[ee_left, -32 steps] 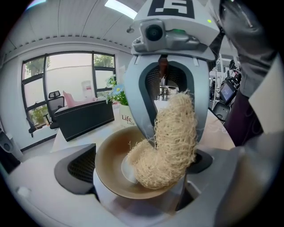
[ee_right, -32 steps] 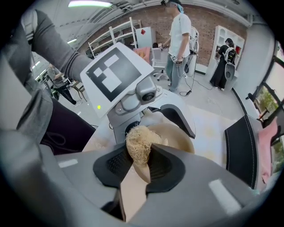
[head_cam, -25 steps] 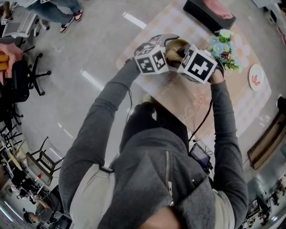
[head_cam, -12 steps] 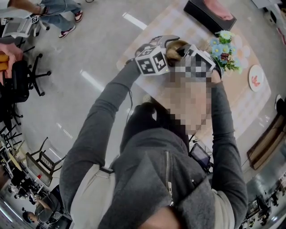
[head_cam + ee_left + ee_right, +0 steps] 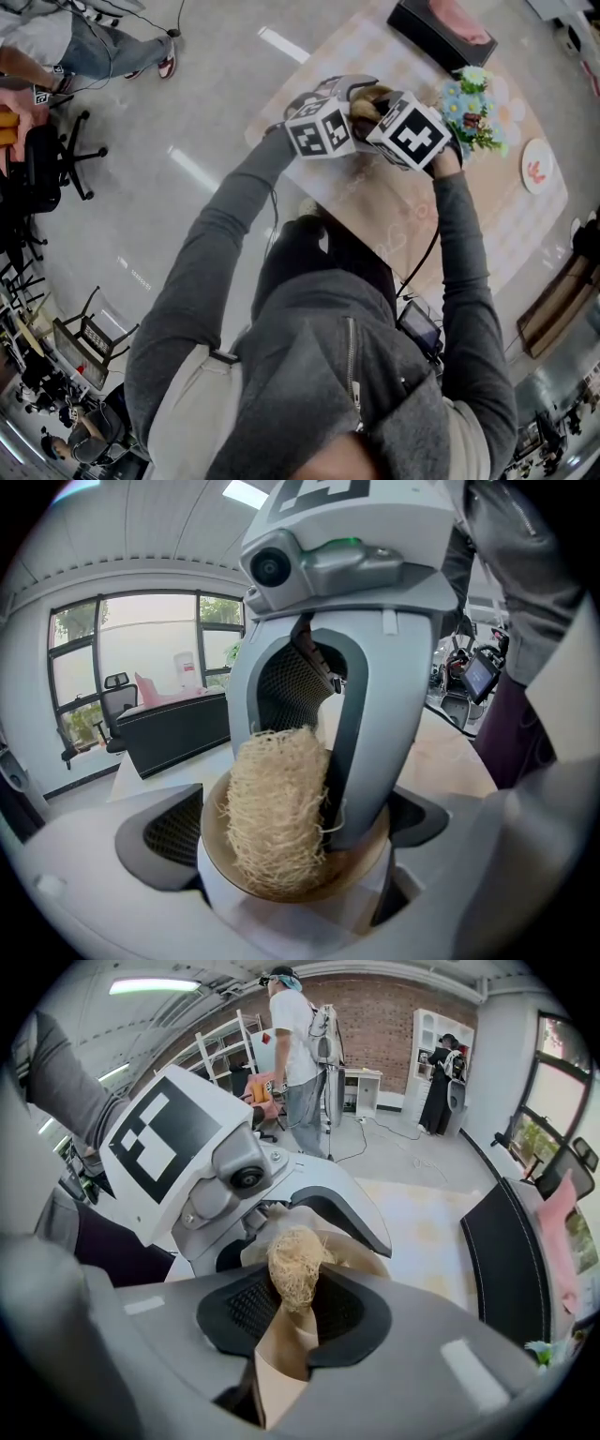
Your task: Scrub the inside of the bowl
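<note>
Left jaws on bowl (image 5: pixel 363 857), right jaws on scrubber (image 5: pixel 277 808)

Bowl (image 5: pixel 364 857): plain tan-brown; scrubber (image 5: pixel 278 808): pale straw fibre. Left hand-held gripper (image 5: pixel 286 855) and right hand-held gripper (image 5: pixel 300 1312): light grey bodies, black mesh-patterned pads, cubes bearing black-and-white square markers. Surface (image 5: pixel 525 216): beige-and-white check cloth, with blue and white flowers (image 5: pixel 469 101), a white plate (image 5: pixel 537 161) marked red, a black box (image 5: pixel 436 30) with pink contents; sleeve (image 5: pixel 225 234) grey.
</note>
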The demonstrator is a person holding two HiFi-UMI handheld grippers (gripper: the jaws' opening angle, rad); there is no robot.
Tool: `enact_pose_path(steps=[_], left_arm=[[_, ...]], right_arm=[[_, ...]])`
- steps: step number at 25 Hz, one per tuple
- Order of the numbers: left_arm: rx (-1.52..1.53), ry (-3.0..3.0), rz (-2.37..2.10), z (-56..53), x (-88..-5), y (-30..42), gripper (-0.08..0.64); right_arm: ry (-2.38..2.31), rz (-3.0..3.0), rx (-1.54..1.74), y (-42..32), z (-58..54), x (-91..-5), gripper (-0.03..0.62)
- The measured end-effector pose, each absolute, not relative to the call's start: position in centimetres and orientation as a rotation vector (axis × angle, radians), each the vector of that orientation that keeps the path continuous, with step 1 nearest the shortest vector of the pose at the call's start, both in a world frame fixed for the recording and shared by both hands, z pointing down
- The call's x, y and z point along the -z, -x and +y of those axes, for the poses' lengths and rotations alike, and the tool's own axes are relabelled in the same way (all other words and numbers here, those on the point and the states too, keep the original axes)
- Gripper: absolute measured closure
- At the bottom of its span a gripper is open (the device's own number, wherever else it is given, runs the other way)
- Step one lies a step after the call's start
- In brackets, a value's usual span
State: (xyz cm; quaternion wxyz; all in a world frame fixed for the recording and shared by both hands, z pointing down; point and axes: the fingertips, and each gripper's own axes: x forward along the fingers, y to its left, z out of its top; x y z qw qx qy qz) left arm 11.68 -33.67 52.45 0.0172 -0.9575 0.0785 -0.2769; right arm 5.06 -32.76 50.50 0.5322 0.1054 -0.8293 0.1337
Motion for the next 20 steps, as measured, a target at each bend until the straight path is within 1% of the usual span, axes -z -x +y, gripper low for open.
enact_pose_path(steps=[20], left_arm=[[0.864, 2.975, 0.247, -33.7, -52.5, -11.7, -0.029]], right_arm=[[-0.435, -1.969, -0.365, -6.1, -35.3, -50.7, 0.503]])
